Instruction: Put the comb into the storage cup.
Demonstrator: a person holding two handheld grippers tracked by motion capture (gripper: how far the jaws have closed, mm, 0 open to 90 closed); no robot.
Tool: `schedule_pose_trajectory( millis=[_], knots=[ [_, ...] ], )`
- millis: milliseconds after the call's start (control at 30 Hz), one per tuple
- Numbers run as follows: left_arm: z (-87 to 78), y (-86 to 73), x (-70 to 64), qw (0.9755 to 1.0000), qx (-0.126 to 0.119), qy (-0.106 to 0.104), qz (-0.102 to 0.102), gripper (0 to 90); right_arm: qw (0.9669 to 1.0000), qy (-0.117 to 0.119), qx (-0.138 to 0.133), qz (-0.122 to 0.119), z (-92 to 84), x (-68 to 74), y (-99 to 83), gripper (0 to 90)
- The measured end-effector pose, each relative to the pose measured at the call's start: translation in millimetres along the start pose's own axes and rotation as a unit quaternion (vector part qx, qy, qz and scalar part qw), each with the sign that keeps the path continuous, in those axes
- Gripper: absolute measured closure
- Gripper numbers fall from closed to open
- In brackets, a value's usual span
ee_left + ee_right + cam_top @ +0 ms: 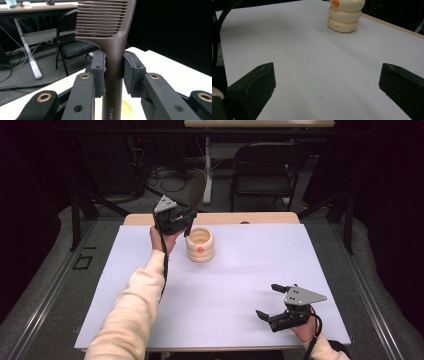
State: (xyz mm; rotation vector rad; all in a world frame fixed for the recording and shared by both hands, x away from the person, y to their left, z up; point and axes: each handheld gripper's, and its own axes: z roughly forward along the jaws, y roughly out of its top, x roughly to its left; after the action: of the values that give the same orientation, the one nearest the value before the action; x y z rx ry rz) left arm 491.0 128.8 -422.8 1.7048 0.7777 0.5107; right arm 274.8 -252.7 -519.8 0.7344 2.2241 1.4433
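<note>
Holding: left gripper (113, 72) clamps a brown comb (107, 27) by its handle, teeth above the jaws.
Cup: cream ribbed cup (200, 245) stands just beside and below those jaws.
Progress: comb is gripped; I judge dropping it into the cup remains.
Right gripper (274, 302): jaws wide, empty, low over the sheet (230, 285), cup far ahead.
Pose: left forearm reaches forward, raised.

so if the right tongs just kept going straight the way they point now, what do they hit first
Probably nothing close by: the right tongs, open, point across bare white table cover. The cream ribbed holder stands far ahead and a little right of centre, so they might brush it or pass beside it; depth is hard to judge.
</note>
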Motion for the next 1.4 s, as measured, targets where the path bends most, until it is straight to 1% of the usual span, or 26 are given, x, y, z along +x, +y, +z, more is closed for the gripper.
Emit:
schedule_pose_trajectory(
  millis=[133,267,367,467,533,600,833,900,1067,1400],
  knots=[
    [1.3,-0.5,-0.4,1.0000,-0.005,0.005,0.000,72.0,1.0000,0.000,0.000,0.000,0.2,-0.2,0.0,0.2],
    [3.4,-1.9,-1.2,0.9999,-0.014,0.005,-0.006,72.1,1.0000,0.000,0.000,0.000,0.0,0.0,0.0,0.2],
    [4.7,-2.7,-0.8,0.9999,-0.015,0.006,-0.003,72.1,1.0000,0.000,0.000,0.000,0.0,0.1,0.1,0.2],
    [6.7,-4.0,-1.3,0.9998,-0.017,0.005,-0.006,72.1,1.0000,0.000,0.000,0.000,0.1,-0.3,0.0,0.2],
    [7.9,-4.7,-1.7,0.9998,-0.016,0.007,-0.004,72.1,1.0000,0.000,0.001,0.000,0.1,-0.1,0.0,0.2],
    [9.4,-5.5,-2.1,0.9999,-0.016,0.002,-0.006,72.1,1.0000,0.000,0.000,-0.001,-0.1,0.1,0.0,0.2],
    [14.4,-8.1,-4.2,0.9999,-0.015,-0.001,-0.004,72.0,1.0000,0.001,0.000,0.000,-0.1,0.1,0.0,0.2],
    [16.2,-8.9,-4.8,0.9999,-0.011,-0.001,-0.003,72.1,1.0000,0.001,0.001,0.000,0.2,-0.1,-0.1,0.2],
    [19.7,-11.2,-5.9,0.9999,-0.014,-0.005,-0.003,72.1,1.0000,0.001,0.000,0.000,-0.1,0.0,-0.1,0.2],
    [25.5,-15.2,-6.2,0.9999,-0.008,-0.010,-0.003,72.0,1.0000,0.001,0.001,0.000,-0.3,-0.3,0.0,0.2]
  ],
)
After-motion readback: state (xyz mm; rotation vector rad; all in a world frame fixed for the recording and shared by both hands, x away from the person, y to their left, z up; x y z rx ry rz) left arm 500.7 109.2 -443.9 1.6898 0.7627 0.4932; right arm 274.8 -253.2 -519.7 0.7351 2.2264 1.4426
